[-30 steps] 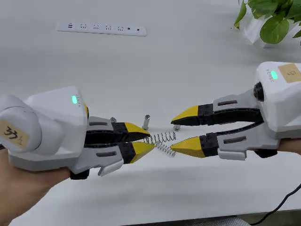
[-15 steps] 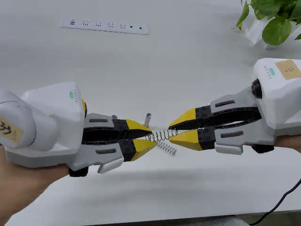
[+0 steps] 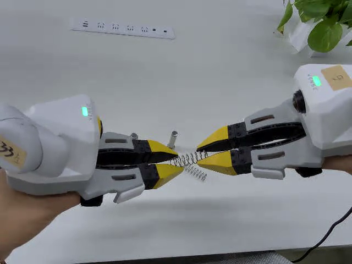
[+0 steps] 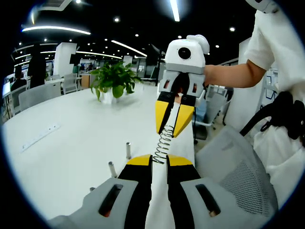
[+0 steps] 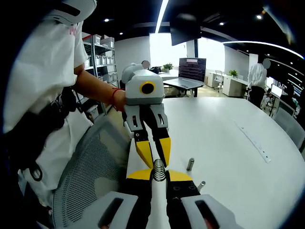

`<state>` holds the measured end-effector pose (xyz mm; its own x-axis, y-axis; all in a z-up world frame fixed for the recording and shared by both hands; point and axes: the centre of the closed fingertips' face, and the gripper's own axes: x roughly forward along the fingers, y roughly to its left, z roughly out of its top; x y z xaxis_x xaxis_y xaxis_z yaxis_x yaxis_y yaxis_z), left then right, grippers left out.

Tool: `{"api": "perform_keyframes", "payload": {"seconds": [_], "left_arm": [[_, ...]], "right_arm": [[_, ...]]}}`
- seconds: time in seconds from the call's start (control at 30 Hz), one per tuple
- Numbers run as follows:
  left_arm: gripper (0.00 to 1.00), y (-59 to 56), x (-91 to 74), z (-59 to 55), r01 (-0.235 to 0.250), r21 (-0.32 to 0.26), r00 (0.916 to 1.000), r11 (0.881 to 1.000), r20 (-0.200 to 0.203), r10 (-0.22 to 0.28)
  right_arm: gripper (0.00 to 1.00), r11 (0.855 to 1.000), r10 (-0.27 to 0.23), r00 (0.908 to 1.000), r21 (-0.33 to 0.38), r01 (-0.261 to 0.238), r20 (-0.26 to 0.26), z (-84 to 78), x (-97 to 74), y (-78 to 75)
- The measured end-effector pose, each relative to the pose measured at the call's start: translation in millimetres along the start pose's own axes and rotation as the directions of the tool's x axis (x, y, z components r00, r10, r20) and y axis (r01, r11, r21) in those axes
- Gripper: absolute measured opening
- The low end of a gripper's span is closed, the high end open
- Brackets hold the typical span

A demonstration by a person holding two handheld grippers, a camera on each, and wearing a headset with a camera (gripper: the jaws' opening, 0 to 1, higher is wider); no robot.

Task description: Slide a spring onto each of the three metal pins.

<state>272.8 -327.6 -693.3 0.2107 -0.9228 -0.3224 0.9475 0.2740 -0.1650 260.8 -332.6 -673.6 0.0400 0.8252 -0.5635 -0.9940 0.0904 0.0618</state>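
The white counter [image 3: 231, 71] carries a power strip [image 3: 122, 28] at eleven o'clock, a plant [image 3: 319, 22] at one o'clock, two upright pins [image 3: 173, 138] near centre, and a spring [image 3: 195, 172] lying at their five o'clock.

Holds the white left gripper [image 3: 179, 164] with yellow-tipped black jaws level in the left hand [image 3: 27, 212], jaws pinched on one end of a thin coiled steel spring [image 3: 188, 159]. Points the matching right gripper [image 3: 198, 154] straight at it, tip to tip, jaws closed on the other end.

Upright pin [image 3: 172, 139] just behind held spring [image 3: 187, 159], loose spring [image 3: 196, 172] below, bare tabletop [image 3: 220, 71] beyond
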Motion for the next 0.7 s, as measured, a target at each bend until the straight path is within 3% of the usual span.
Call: {"api": "perform_keyframes", "payload": {"seconds": [0.7], "left_arm": [[0.06,-9.8,2.2,-3.8,0.031,0.039,0.9992,0.999,-0.026,-0.030]], "right_arm": [[0.06,0.999,0.030,0.9993,-0.040,-0.031,-0.021,14.8,2.7,6.4]]}}
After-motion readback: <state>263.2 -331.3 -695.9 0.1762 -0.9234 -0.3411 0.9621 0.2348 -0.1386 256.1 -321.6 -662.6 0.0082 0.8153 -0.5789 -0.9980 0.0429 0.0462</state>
